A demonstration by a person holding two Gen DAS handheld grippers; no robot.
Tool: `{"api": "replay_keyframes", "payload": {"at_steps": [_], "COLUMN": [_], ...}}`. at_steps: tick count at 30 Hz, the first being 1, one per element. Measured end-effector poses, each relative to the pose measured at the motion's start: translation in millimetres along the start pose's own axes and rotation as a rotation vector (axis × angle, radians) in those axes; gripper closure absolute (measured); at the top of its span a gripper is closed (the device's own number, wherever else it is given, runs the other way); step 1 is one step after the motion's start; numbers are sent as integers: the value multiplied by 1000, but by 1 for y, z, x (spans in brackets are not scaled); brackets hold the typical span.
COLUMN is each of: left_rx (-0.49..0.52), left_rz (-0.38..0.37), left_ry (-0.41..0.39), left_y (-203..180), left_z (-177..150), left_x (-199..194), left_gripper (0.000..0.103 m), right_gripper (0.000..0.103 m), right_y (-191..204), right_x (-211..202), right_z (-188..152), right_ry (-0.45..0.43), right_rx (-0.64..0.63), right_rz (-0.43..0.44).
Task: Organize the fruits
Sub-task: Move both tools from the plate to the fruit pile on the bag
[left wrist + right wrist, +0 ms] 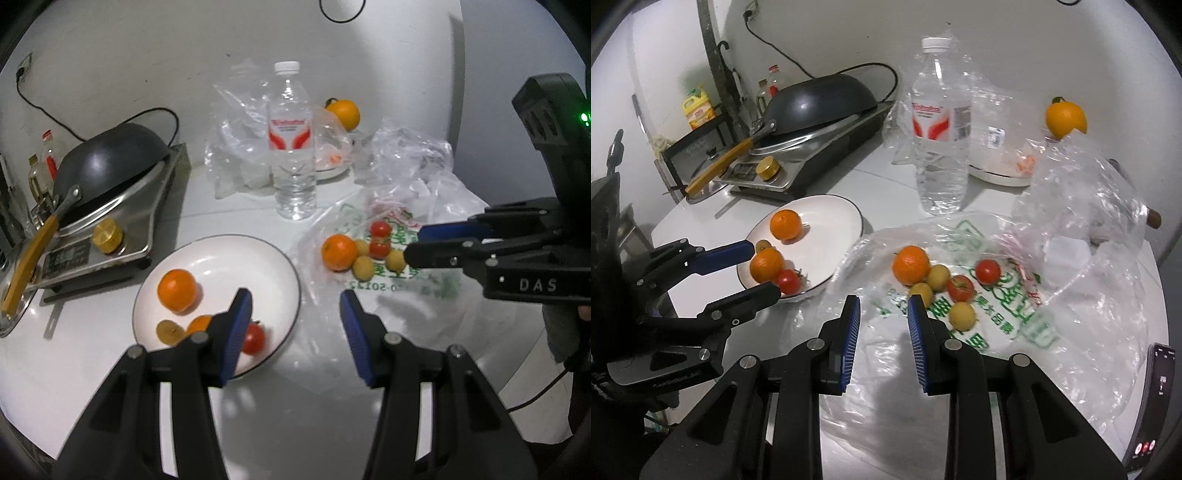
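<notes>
Fruits (911, 265) are in two bunches on your tabletop (701, 221) right now. The white plate (827, 221) has two oranges (785, 224), a cherry tomato (789, 281) and a small yellowish fruit (763, 244) near its front-left rim. The rest sit loose on the printed plastic bag (1015, 314) just right of the plate: one big orange, two tomatoes (960, 288) and three little yellow fruits (962, 315), all huddled close, some touching. One more orange fruit (1065, 116) sits way at the back by the wall, behind the water bottle (940, 140), which stands upright between plate and bags

Your left claw (295, 299) hangs over the plate's near edge with its blue pads (240, 325) apart and nothing in between. Your right claw (882, 306) is closed down to a slim gap, also empty, hovering over the bag just short of the loose pile, pointing down at it. Wok (820, 96) is upside down on the cooker at the back left
</notes>
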State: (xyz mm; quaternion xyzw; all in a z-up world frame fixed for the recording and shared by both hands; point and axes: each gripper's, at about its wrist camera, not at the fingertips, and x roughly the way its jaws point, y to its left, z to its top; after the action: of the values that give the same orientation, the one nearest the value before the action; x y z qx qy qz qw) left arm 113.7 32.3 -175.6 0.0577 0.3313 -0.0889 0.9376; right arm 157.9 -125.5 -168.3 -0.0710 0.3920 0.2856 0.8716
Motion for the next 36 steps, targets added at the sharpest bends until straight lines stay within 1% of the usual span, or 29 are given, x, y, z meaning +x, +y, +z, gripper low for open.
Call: {"api": "replay_keyframes", "payload": {"at_steps": [10,19,25,36], "left_rx": [40,67,93,139], "left_rz": [-12,-25,-32,-29], "left_ry": [16,34,55,93], "left_y": [-22,-39,-46,-51], "left_z": [8,19,26,42], "left_x": [11,30,46,80], "left_gripper": [52,52,51,51], "right_gripper": [75,75,75,75], "right_y": [-31,-57,-67,-72], "right_x": [0,14,33,60], "right_z": [-9,-15,-15,-12], "right_ry": [-4,20,47,93], "right_rx": [44,74,75,61], "right_rz": [-16,-19,0,28]}}
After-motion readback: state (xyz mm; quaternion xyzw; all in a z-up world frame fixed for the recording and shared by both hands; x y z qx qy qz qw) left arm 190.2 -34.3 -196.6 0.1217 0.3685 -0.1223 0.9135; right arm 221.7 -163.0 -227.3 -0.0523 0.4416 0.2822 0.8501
